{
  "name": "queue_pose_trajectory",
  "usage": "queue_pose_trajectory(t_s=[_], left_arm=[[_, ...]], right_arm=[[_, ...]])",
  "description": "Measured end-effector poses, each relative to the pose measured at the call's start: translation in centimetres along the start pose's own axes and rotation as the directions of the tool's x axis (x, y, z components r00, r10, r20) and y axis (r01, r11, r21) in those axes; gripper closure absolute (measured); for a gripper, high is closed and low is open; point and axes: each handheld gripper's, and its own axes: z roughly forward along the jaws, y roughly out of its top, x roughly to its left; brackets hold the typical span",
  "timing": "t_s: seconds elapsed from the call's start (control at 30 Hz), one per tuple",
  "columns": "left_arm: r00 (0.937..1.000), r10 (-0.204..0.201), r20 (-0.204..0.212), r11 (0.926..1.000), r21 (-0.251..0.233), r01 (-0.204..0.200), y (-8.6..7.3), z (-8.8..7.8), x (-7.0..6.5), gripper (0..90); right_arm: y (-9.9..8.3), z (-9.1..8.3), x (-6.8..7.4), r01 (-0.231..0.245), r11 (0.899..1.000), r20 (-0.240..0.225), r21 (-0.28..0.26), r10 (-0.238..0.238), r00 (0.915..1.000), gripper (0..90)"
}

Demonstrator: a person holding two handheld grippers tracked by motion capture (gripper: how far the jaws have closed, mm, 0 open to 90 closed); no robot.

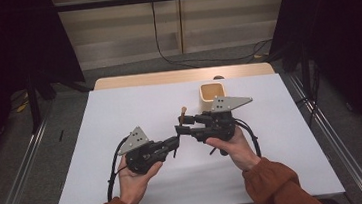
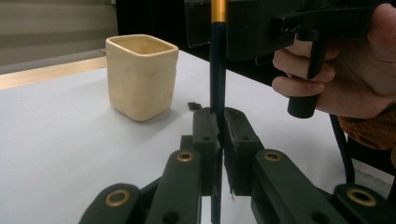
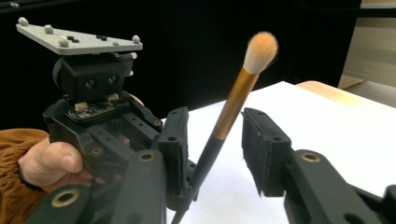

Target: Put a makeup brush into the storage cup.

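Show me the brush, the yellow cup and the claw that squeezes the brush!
brush (image 3: 261, 49): right gripper view, on its fluffy tip.
yellow cup (image 2: 140, 79): left gripper view, on its front wall.
left claw (image 2: 219, 135): left gripper view, between its fingertips.

The middle of the white table is being crowded by the left gripper and the right gripper, which are meeting tip to tip, with a makeup brush standing up between them. Passage toward the upper right of the high view is being blocked by a cream square cup, which is standing just beyond the right gripper. Open table surface is being left at the left of the frame, along the right edge and across the bottom between the two forearms.
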Motion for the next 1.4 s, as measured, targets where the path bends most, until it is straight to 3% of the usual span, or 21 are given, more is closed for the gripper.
queue_pose_trajectory(t_s=[0.17,0.4,0.97,1.23,1.4], left_arm=[[1.0,0.001,0.006,1.0,0.002,-0.001,-0.11,0.14,-0.06,84.3],[0.9999,0.01,0.007,0.9999,0.013,-0.01,-0.26,0.33,-0.05,84.2],[0.9997,0.021,0.015,0.9998,-0.005,-0.021,-0.29,0.27,-0.18,83.5],[0.9998,0.016,0.01,0.9998,-0.015,-0.016,-0.38,0.35,-0.24,74.6],[0.9999,0.003,-0.015,0.9998,-0.018,-0.003,-0.49,0.33,-0.03,62.3]], right_arm=[[-0.15,0.2,-0.08,-0.016,1.0,-0.008,0.003,0.016,0.9998,68.5],[-0.3,0.43,-0.16,-0.045,0.999,-0.046,0.002,0.045,0.9979,82.8],[-0.15,0.39,0.23,-0.049,0.999,-0.053,-0.003,0.048,0.9974,84.2],[-0.17,0.59,0.42,-0.034,0.999,-0.056,0.001,0.034,0.9979,84.2],[-0.11,0.52,0.42,-0.029,1.0,-0.053,-0.001,0.029,0.9982,84.2]])
